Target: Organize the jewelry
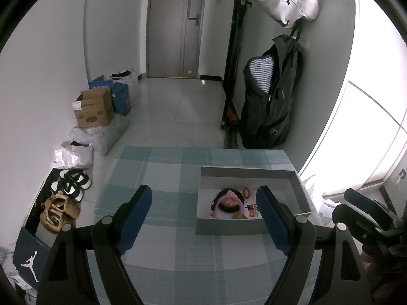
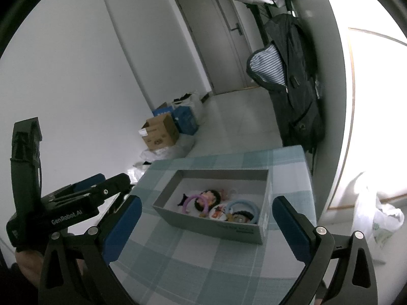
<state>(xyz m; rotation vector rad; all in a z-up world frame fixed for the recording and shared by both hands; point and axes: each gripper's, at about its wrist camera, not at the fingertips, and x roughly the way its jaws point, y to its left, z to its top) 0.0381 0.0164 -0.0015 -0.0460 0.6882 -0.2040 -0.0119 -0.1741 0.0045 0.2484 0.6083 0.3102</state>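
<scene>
Jewelry (image 2: 218,207) lying heaped inside open grey box (image 2: 264,218), box sitting on checked worktop (image 1: 165,175). Left hand-held gripper (image 1: 203,213) hovering above worktop, jaws spread wide, gripping nothing. Right hand-held gripper (image 2: 206,218) likewise gaping wide, facing box.

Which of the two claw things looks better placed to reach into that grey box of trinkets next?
Probably the right gripper: the grey box sits centred between its open fingers. In the left wrist view, the left gripper faces mostly bare checked cloth, with the box off towards its right finger.
</scene>
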